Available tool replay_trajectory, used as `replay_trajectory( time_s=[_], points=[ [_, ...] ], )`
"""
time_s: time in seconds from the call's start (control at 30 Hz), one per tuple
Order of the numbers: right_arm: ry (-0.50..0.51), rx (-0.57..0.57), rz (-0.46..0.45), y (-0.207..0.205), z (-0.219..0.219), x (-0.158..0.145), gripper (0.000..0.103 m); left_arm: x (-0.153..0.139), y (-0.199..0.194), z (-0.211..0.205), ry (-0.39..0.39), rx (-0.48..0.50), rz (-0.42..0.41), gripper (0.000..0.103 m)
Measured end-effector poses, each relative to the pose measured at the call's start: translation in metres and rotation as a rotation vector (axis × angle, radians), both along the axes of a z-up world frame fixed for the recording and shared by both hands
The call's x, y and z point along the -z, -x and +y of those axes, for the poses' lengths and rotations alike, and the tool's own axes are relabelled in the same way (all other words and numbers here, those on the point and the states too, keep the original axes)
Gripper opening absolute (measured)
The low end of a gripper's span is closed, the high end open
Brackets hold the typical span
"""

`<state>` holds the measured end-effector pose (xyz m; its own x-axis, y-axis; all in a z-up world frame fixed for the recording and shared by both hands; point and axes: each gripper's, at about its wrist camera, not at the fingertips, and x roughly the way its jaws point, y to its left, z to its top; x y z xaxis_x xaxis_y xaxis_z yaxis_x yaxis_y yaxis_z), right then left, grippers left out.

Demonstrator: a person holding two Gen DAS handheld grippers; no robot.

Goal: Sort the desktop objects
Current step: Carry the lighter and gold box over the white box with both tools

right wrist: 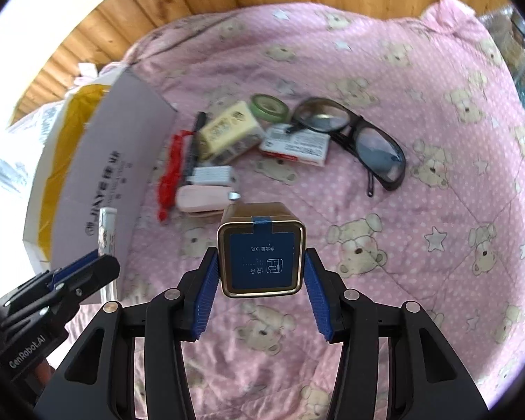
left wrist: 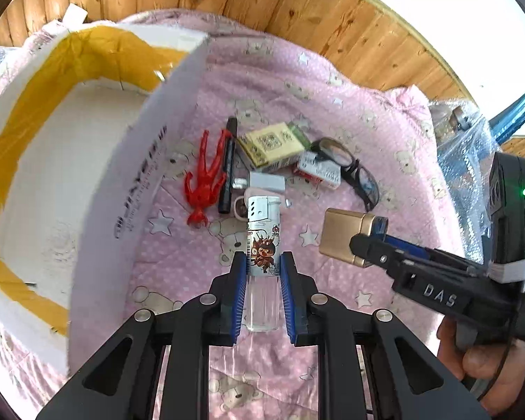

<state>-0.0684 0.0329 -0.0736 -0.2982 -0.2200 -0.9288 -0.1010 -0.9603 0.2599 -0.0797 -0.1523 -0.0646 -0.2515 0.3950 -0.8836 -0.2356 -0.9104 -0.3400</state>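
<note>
While the left gripper point(left wrist: 262, 273) is clamped on a lighter point(left wrist: 262, 245) held above the pink quilt point(left wrist: 332, 105), the right gripper point(right wrist: 260, 280) is clamped on a gold tin point(right wrist: 260, 255). A white box point(left wrist: 52, 175) lies by the quilt's left edge, with glasses point(right wrist: 353, 140) and a red figure point(left wrist: 206, 175) near its far edge.

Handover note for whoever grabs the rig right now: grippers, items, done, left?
Left gripper: shut on the lighter, held above the quilt.
Right gripper: shut on the gold tin, also in the air.
White box: on the left, open; what shows of its inside holds nothing.
On the quilt in a cluster: red figure, black pen, yellow box, green tape roll, red-and-white pack, glasses, pink item, small white block.
Done: two items picked.
Left: place both, probably in the box, then sort the cluster.
</note>
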Motion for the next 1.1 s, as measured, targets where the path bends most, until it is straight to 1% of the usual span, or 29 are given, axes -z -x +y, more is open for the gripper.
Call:
replay_trajectory(
  time_s=[0.3,0.47,0.6,0.67,0.9,1.1],
  points=[
    [-0.006,-0.087,0.087,-0.002,-0.038,-0.050,0.050,-0.048,-0.010,-0.024,-0.056,-0.046,0.075,0.020],
    [-0.008,-0.139,0.135,0.000,-0.060,-0.077,0.050,-0.073,-0.014,-0.049,-0.096,-0.106,0.118,0.020],
    [-0.009,-0.186,0.168,0.005,-0.083,-0.096,0.050,-0.086,-0.017,-0.071,-0.115,-0.162,0.143,0.020],
    [-0.007,-0.217,0.184,0.007,-0.097,-0.103,0.050,-0.089,-0.018,-0.085,-0.131,-0.196,0.148,0.020],
    [-0.004,-0.320,0.223,0.016,-0.145,-0.122,0.050,-0.094,-0.020,-0.125,-0.148,-0.300,0.178,0.020],
    [-0.012,-0.399,0.249,0.030,-0.182,-0.128,0.050,-0.087,-0.014,-0.156,-0.142,-0.378,0.176,0.020]
  ],
)
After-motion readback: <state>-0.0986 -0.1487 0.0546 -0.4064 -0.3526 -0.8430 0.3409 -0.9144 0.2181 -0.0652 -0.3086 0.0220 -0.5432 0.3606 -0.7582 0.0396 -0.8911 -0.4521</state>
